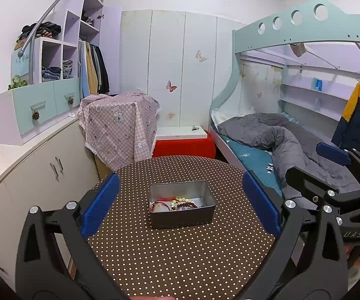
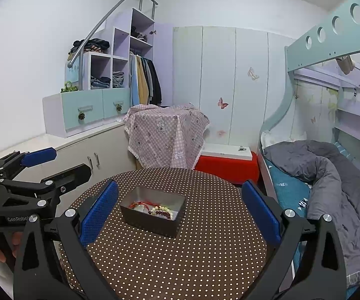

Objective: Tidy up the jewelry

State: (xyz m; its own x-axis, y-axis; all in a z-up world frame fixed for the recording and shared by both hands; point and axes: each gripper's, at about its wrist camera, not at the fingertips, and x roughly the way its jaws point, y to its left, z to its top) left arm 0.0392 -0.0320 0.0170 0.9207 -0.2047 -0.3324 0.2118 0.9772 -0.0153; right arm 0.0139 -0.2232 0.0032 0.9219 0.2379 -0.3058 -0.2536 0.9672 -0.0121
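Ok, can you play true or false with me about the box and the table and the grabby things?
1. The metal tin sits on the polka-dot table. True.
2. The tin is empty. False: beaded bracelets and a red cord lie inside.
3. The left hand-held gripper is open. True.
4. The right hand-held gripper holds a bracelet. False: it is open and holds nothing.
5. The tin has its lid on. False: it is uncovered.

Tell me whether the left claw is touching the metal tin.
Apart. In the left wrist view the left claw is open, with polka-dot tablecloth visible between each blue finger and the metal tin.
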